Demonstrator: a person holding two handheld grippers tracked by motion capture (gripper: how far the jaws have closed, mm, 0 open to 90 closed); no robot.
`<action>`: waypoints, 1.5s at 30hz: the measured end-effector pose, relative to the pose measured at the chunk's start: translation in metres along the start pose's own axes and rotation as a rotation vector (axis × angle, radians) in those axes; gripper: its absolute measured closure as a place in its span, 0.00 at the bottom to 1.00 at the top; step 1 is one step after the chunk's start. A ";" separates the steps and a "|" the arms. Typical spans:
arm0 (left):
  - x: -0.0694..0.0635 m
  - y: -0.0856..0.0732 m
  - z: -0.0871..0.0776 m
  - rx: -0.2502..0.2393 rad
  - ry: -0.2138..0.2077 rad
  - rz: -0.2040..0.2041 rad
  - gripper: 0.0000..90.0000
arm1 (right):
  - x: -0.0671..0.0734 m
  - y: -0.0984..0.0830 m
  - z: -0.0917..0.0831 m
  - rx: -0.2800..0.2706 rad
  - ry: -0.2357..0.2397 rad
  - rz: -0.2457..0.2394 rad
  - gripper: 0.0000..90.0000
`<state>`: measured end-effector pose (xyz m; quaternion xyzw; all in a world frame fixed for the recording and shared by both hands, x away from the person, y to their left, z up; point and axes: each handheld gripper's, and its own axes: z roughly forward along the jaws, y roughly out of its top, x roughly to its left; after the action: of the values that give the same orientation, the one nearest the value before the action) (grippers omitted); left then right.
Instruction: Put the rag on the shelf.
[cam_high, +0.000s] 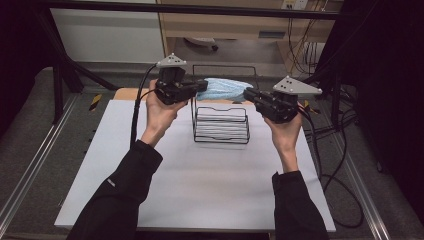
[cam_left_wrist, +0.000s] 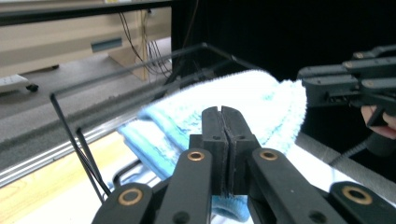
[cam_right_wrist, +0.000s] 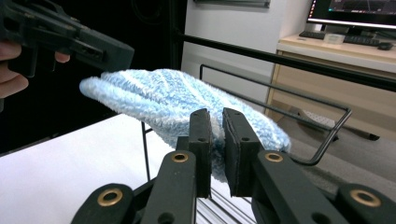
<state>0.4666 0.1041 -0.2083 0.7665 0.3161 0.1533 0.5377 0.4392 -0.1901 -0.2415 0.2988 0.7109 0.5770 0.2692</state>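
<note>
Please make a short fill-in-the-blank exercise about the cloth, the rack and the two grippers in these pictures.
1. The fluffy cloth is light ____ in colour.
2. The left gripper and the right gripper each pinch one ____ of the cloth.
3. The cloth is held above a black ____ rack.

Missing words: blue; end; wire

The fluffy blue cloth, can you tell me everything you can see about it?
The cloth is light blue with paler stripes and looks soft and fuzzy, like terry towelling. It is bunched into a long, rounded bundle and held up in the air above the black wire rack. The left tongs are shut on one end, and the right tongs pinch the other end.
</note>
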 end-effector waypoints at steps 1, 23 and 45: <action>-0.001 -0.002 0.000 0.011 -0.001 0.010 0.98 | 0.000 -0.001 0.000 0.004 0.004 0.004 0.91; 0.000 -0.049 0.006 0.075 0.011 0.073 0.98 | 0.005 -0.012 0.004 0.115 0.082 0.078 1.00; 0.012 -0.061 0.025 0.033 0.053 0.041 0.99 | -0.011 -0.047 0.020 0.105 0.004 0.110 0.98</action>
<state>0.4702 0.1068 -0.2747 0.7772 0.3169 0.1795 0.5132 0.4559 -0.1924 -0.2914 0.3501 0.7232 0.5532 0.2197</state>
